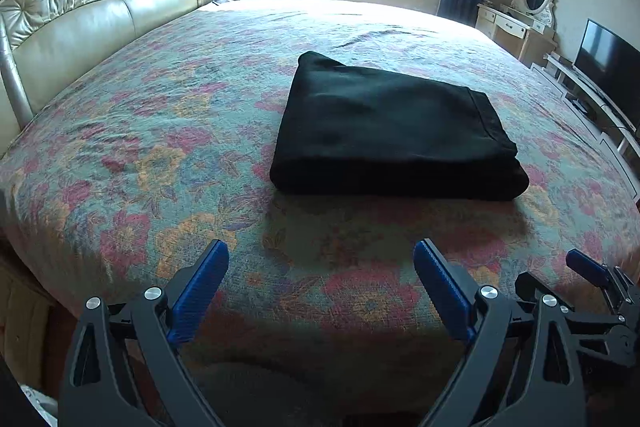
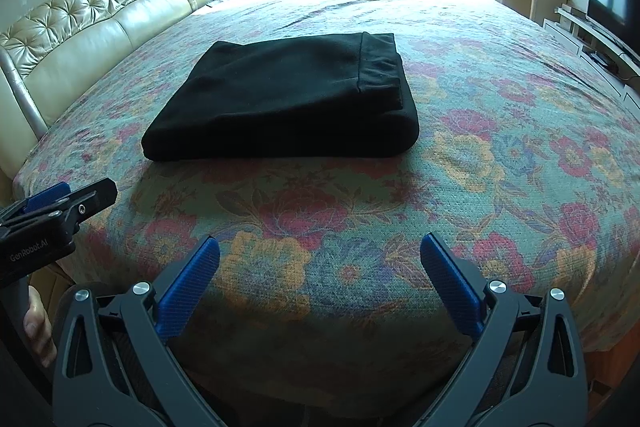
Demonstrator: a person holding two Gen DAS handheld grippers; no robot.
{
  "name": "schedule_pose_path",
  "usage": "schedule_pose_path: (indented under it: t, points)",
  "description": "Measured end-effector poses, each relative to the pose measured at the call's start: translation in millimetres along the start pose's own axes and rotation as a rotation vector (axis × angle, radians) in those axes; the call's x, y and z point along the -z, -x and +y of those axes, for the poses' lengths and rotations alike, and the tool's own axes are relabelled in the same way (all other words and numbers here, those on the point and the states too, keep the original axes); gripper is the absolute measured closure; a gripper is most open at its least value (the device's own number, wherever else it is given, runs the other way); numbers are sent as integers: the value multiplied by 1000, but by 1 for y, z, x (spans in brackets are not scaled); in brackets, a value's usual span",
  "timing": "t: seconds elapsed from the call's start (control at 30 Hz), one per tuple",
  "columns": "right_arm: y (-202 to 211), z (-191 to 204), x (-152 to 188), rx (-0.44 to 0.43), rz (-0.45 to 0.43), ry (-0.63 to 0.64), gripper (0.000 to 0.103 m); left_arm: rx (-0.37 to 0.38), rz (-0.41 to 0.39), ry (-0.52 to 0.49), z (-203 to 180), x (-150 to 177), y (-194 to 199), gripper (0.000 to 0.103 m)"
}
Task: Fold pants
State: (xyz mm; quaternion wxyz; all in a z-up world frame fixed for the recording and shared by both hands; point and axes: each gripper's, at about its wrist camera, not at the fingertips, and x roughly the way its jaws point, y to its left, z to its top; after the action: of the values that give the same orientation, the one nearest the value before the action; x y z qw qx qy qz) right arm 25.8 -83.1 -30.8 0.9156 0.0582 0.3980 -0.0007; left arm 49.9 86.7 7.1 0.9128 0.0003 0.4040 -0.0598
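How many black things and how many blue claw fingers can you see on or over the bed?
Black folded pants: 1
Blue fingers, left claw: 2
Blue fingers, right claw: 2
Total: 5

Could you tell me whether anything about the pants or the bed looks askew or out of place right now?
Nothing stands out. The black pants lie in a compact folded stack on the floral bedspread, edges fairly even. The left hand-held gripper and right hand-held gripper are both open, short of the pants.
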Motion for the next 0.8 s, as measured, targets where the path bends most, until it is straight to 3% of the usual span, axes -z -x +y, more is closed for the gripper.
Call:
schedule_pose_path:
  t: [0.33, 0.47, 0.67, 0.8]
  points:
    - [-2, 2, 2, -8, 10, 0, 2, -28, 18, 53, 8, 5, -4, 10]
    - [-2, 3, 3, -10, 11, 1, 2, 26, -22, 46, 7, 4, 1, 10]
    - [-1, 3, 2, -7, 5, 1, 2, 45, -50, -3, 0, 2, 6, 10]
    - [1, -2, 0, -1, -2, -5, 2, 75, -34, 53, 3, 0, 6, 10]
